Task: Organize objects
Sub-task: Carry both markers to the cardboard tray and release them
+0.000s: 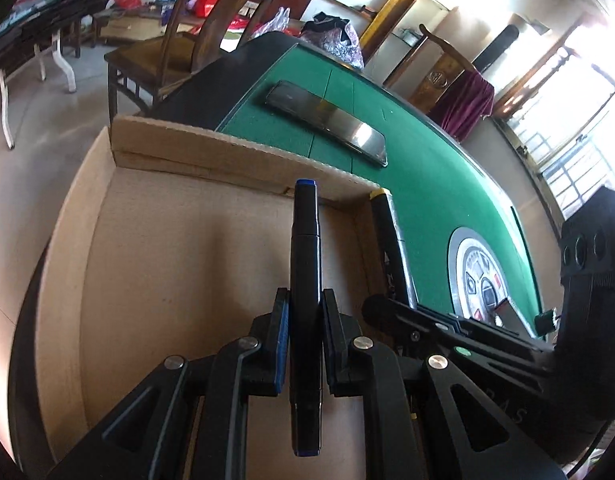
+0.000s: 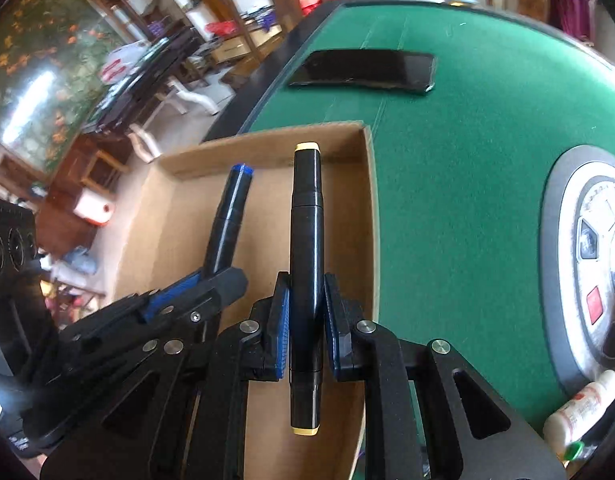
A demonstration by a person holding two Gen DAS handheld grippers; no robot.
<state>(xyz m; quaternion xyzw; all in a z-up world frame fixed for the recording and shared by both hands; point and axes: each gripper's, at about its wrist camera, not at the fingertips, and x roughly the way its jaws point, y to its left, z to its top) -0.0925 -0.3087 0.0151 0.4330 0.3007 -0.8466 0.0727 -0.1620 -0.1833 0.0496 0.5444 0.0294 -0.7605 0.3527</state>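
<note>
Black blue-capped marker (image 1: 305, 248) and yellow-capped marker (image 2: 306, 216) over cardboard box (image 1: 155, 216).

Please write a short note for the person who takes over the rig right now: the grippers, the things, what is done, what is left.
Left gripper: shut on the blue-capped marker, above the cardboard box.
Right gripper: shut on the yellow-capped marker, above the same box, near its right wall.
Box sits at the edge of the green table; the part of its floor in view is bare.
Done: both markers picked up.
Left: lay both in the box and let go. A phone and a small bottle lie on the table.
</note>
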